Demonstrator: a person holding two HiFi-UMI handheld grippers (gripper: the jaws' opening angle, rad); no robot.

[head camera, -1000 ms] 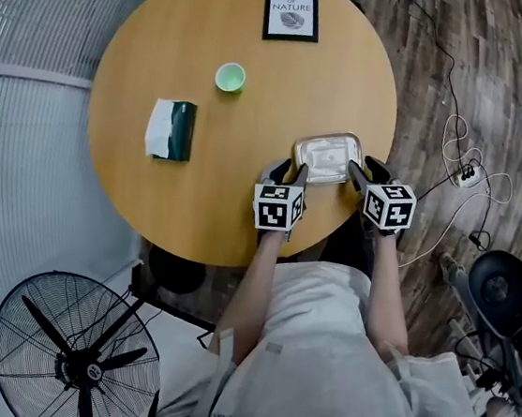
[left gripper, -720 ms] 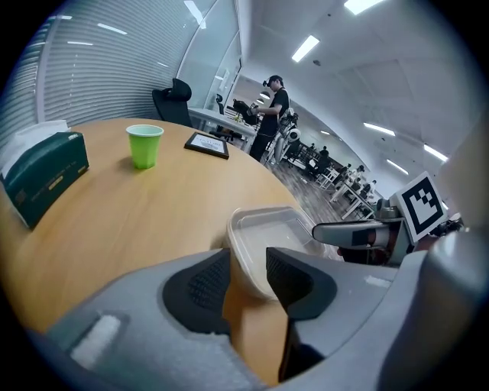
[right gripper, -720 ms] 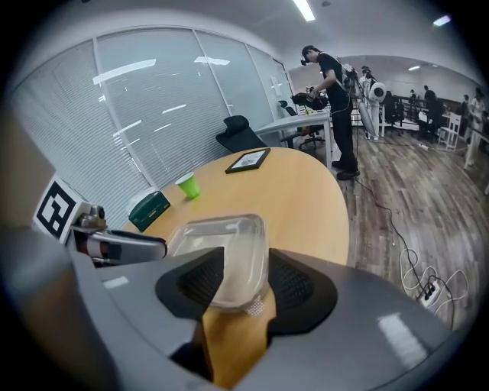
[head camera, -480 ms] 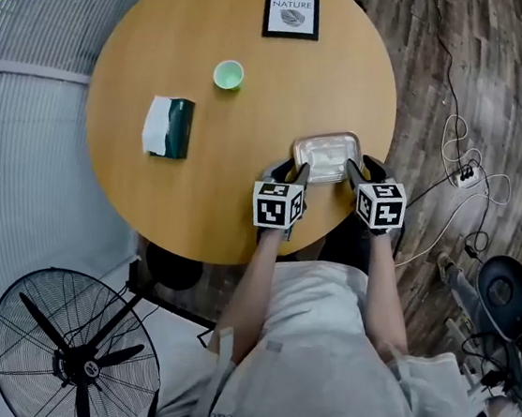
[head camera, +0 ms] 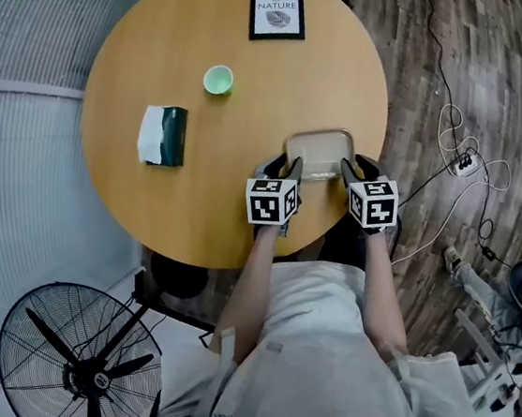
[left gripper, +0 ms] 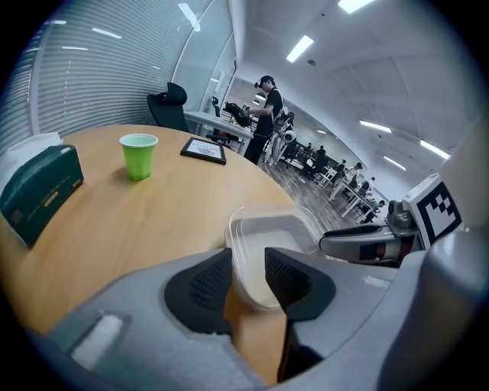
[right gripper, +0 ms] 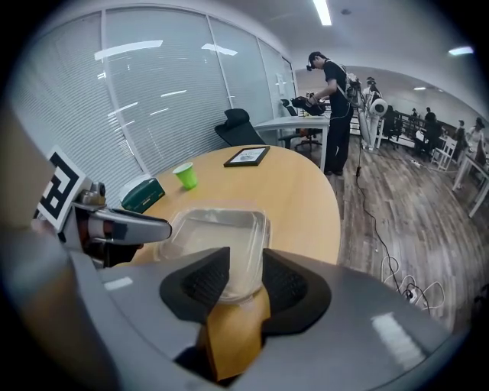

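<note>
While left gripper (head camera: pixel 284 168) and right gripper (head camera: pixel 358 164) jaws stay clenched on container (head camera: pixel 317 144) | position unchanged

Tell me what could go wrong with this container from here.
1. The left gripper and right gripper each pinch only a thin wall of the clear container. Uneven pulls might flex it or let it slip.
2. It is near the table edge, so a slip could drop it to the floor.

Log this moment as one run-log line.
left claw: shut on clear container left rim | right claw: shut on its right rim | position: near round table edge | also: green cup, tissue box, framed print
</note>
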